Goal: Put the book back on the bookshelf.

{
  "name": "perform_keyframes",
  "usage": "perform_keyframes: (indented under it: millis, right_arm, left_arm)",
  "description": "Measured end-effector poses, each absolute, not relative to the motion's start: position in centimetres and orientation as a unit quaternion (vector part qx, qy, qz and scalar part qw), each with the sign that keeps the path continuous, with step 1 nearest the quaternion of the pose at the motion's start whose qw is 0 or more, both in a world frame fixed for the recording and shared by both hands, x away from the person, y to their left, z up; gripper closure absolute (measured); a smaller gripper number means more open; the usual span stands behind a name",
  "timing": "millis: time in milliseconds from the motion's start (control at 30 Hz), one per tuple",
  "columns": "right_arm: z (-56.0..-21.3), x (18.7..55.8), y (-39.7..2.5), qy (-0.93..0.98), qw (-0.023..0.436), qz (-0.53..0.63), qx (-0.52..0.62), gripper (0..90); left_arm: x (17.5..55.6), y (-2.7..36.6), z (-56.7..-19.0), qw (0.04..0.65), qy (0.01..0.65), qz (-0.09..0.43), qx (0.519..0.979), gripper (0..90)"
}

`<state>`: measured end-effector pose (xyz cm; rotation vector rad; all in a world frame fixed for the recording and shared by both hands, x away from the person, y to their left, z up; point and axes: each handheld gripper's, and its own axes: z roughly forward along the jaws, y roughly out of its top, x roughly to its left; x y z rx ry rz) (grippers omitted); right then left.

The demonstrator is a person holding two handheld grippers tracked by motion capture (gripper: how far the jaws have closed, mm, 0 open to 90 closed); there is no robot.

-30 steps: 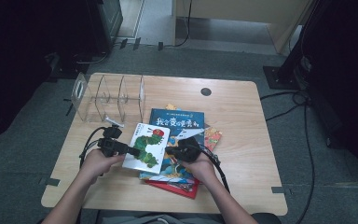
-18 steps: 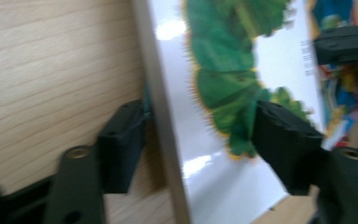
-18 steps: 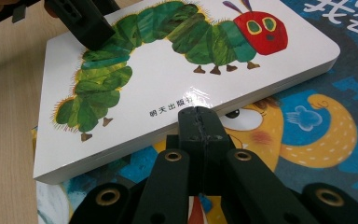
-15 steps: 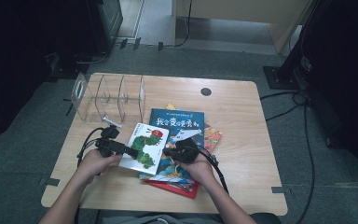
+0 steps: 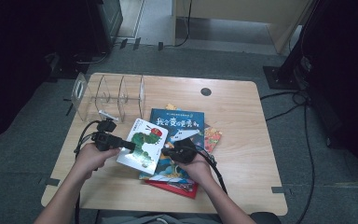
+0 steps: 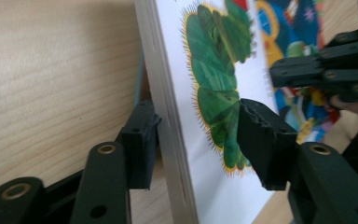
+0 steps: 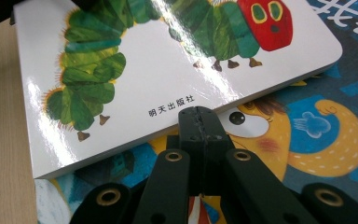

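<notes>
The wooden counter (image 5: pixel 242 116) carries a clear divider rack (image 5: pixel 109 95) at its far left and a stack of picture books (image 5: pixel 182 140) near the front centre. The white caterpillar book (image 5: pixel 142 144) lies tilted on the stack's left side. The left gripper (image 5: pixel 123 144) has its fingers (image 6: pixel 261 135) spread astride the book's left edge. The right gripper (image 5: pixel 168 151) has fingers pressed together, tips at the book's right edge.

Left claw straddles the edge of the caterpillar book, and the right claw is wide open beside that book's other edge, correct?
Not quite. The left claw does straddle the caterpillar book, but the right claw is shut, its jaws pressed together at the book's edge, as the right gripper view shows.
</notes>
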<state>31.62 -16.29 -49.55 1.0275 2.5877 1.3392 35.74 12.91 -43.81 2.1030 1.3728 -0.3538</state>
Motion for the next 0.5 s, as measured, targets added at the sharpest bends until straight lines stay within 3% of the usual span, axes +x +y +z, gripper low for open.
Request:
perform_keyframes:
  millis: [167,500]
  right_arm:
    - [-49.6,31.8,-16.1,0.836,0.021,0.435,0.333,89.9]
    - [-49.5,31.9,-14.8,0.844,0.028,0.434,0.313,86.3]
  left_arm:
    - [36.0,11.7,-41.3,0.317,0.489,-0.17,0.795,61.2]
    - [36.9,7.4,-39.3,0.249,0.45,-0.131,0.847,69.5]
